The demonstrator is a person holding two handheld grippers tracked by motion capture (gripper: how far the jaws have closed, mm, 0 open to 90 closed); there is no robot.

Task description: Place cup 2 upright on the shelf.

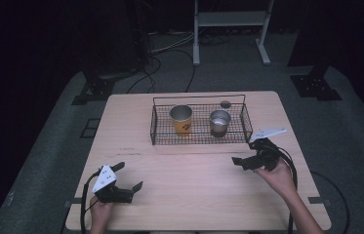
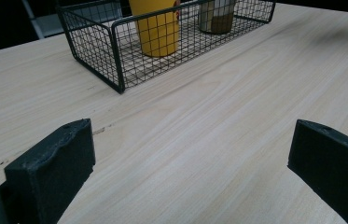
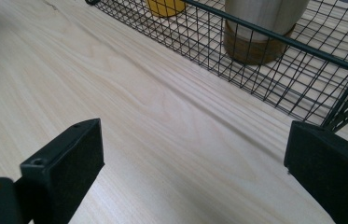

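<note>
A wooden table [image 1: 194, 175] is seen from above, lit pale against a dark floor. At its far middle a black wire basket [image 1: 155, 127] is set, long side toward the person. Two cups are stood upright inside it, apart from each other: a yellow cup [image 1: 181, 119] toward the left end, a steel cup [image 1: 219, 122] toward the right end.

The right gripper [image 1: 242, 162] is held just off the basket's near right corner, jaws pointed left across the table. In the right gripper view its jaws are spread wide with bare wood between them, nothing held; the steel cup [image 3: 260, 28] is seen just ahead behind the basket's near wall [image 3: 274, 70], and the yellow cup [image 3: 164, 6] farther along at the top edge. The basket corner is seen close above the right-hand jaw; contact cannot be told.

The left gripper [image 1: 130, 179] is held at the near left of the table, well apart from the basket. Its jaws are likewise spread wide over bare wood, empty. In its view the basket [image 2: 92, 51] lies well ahead, yellow cup [image 2: 155, 28] nearer, steel cup [image 2: 216, 16] beyond.
</note>
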